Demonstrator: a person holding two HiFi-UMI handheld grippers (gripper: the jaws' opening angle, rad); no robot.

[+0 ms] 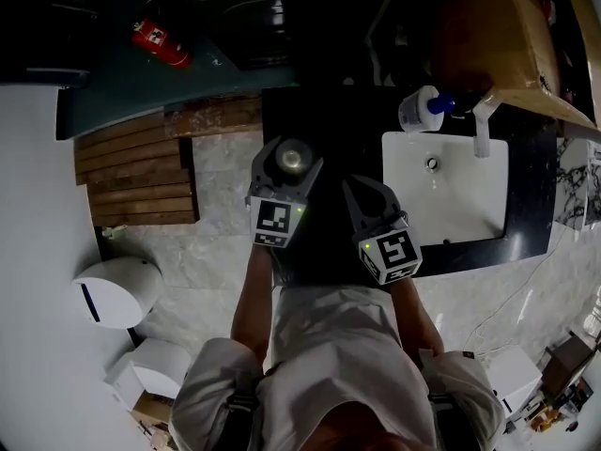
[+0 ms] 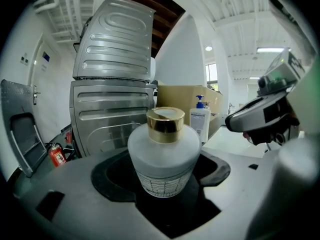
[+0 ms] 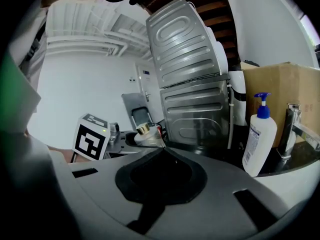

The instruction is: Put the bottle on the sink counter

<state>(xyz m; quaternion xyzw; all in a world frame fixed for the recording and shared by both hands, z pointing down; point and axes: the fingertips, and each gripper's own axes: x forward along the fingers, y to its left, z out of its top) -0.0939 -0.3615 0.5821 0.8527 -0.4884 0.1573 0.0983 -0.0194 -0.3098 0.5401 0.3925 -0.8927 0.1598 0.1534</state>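
Observation:
A squat frosted-glass bottle (image 2: 164, 160) with a gold cap (image 2: 165, 123) stands upright between the jaws of my left gripper (image 2: 165, 191), which is shut on it. In the head view the bottle (image 1: 292, 158) is held over the dark floor, left of the white sink (image 1: 488, 205) and the black counter (image 1: 531, 195). My right gripper (image 1: 362, 194) hovers beside it, nearer the sink. Its jaws (image 3: 162, 151) are shut with nothing between them. The right gripper view also catches the bottle (image 3: 145, 134) and the left gripper's marker cube (image 3: 92, 136).
A white pump bottle (image 1: 423, 109) and a faucet (image 1: 484, 125) stand at the sink's far rim, under a cardboard box (image 1: 498, 36). A ribbed metal unit (image 2: 115, 84) rises ahead. A fire extinguisher (image 1: 161, 43), a wooden slat mat (image 1: 136, 172) and a white bin (image 1: 117, 289) lie left.

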